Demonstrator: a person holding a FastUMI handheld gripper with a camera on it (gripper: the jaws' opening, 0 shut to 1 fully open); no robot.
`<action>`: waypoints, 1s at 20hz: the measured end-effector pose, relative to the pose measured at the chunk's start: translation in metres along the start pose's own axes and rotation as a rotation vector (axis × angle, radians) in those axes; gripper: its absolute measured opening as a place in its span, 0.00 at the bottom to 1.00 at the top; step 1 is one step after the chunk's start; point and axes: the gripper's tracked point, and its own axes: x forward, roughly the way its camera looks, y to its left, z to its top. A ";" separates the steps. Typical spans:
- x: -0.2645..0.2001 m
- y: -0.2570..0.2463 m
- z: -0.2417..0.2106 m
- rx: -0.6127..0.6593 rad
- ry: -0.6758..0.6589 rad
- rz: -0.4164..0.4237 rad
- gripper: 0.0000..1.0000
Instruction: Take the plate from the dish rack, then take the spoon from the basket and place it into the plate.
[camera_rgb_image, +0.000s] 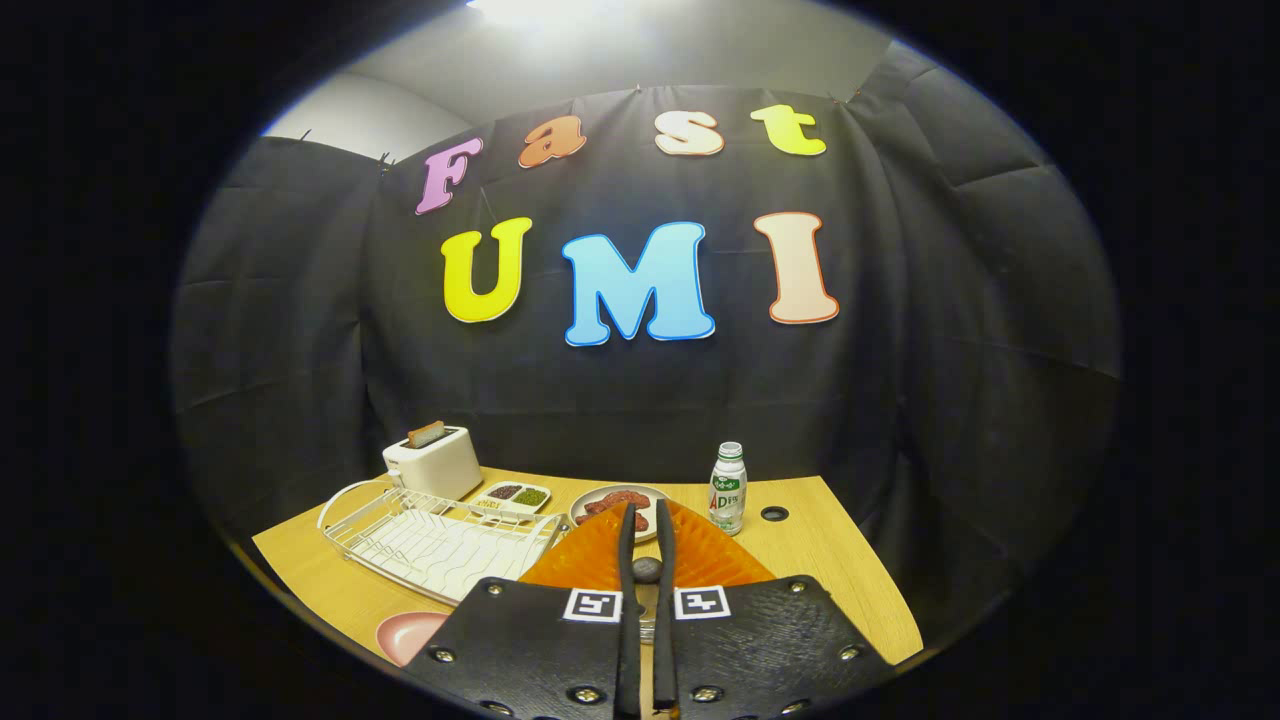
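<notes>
Currently my gripper (643, 525) holds the spoon (646, 570), its handle pinched between my nearly closed fingers above the orange basket (700, 560); the pink plate (410, 635) lies low to my left, beside the dish rack (440, 545).

This is looking like a pretend kitchen set up inside a booth. Black cloth is hanging behind a wooden table (800, 540). Sitting on it, lower left, are a white toaster (435, 462) and a wire dish rack (430, 545).
</notes>
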 end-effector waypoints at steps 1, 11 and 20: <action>-0.005 0.007 -0.002 0.002 0.006 0.007 0.05; -0.028 0.104 -0.046 -0.004 0.114 0.124 0.05; -0.013 0.199 -0.094 -0.038 0.222 0.270 0.05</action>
